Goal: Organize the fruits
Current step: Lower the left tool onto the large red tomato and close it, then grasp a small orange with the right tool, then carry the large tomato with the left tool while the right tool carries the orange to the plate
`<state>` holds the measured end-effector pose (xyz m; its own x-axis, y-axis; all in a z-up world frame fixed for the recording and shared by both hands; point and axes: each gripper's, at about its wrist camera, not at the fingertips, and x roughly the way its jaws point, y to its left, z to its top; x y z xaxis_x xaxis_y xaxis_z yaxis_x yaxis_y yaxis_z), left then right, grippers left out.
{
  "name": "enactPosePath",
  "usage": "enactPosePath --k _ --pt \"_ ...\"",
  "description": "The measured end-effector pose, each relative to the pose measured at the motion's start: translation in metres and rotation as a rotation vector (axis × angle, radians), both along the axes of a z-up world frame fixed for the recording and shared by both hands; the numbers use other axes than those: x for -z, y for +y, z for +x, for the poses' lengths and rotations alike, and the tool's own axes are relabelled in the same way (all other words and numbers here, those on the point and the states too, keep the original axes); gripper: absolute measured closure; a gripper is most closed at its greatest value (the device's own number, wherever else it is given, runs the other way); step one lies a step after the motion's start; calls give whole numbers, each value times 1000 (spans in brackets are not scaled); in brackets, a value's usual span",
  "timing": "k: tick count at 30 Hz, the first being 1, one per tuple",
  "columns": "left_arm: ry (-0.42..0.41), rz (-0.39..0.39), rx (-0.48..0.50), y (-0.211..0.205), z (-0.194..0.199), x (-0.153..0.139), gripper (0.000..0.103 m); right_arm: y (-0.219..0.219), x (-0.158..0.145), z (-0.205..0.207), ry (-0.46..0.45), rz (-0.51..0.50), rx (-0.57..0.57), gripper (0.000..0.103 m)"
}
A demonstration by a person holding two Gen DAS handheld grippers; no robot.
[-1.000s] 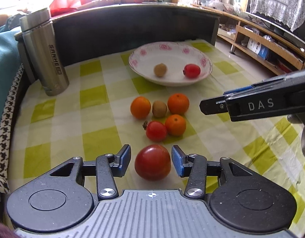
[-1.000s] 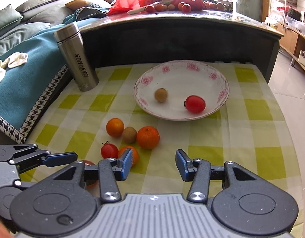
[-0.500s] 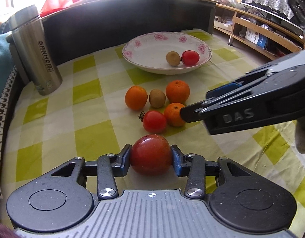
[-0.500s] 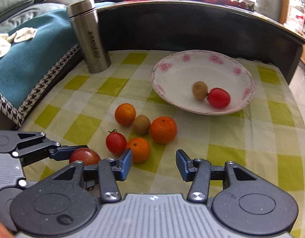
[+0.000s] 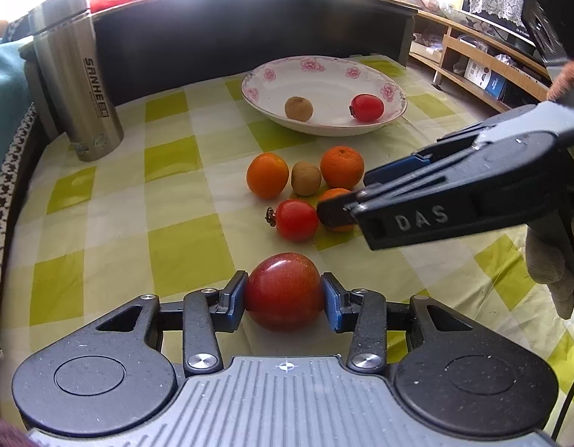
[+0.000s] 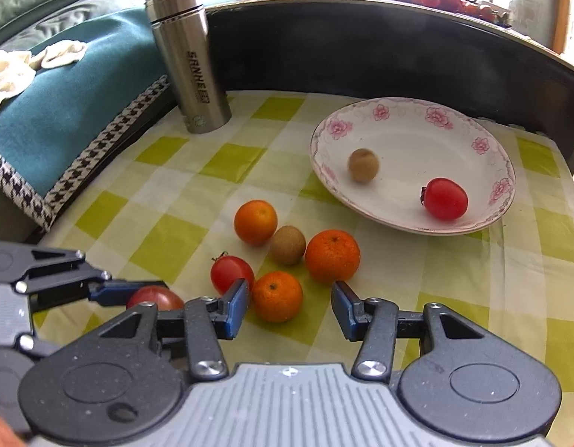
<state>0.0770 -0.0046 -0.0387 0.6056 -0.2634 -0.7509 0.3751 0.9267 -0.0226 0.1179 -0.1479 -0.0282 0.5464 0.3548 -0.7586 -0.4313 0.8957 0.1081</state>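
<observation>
A tall stainless-steel thermos flask (image 6: 192,61) stands upright on the green-and-white checked tablecloth (image 6: 197,171); beside it lies a teal blanket (image 6: 63,85) with houndstooth trim.

Green-and-white checked tablecloth (image 6: 220,160), pink-flowered white plate (image 6: 484,141), orange mandarins (image 6: 331,255), red tomatoes (image 5: 283,292)
</observation>
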Motion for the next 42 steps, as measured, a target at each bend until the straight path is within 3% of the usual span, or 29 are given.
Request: enactPosePath --k 5,12,16,26,37,42 --pt "2 -3 0 0 0 0 52 7 2 -3 10 -17 -72 50" --pt "-12 10 6 -1 0 2 49 16 10 3 -24 -39 -70 50" --pt "-25 22 14 -3 -1 3 50 18 10 0 -56 -88 -57 67" --pt "-24 20 21 -6 -6 0 53 2 5 -25 -25 -133 -20 68" --pt "-55 52 119 -31 -28 4 52 -25 5 -66 -40 -146 15 67" --pt "-73 67 113 -32 -26 3 40 -22 6 -63 -50 -138 15 63"
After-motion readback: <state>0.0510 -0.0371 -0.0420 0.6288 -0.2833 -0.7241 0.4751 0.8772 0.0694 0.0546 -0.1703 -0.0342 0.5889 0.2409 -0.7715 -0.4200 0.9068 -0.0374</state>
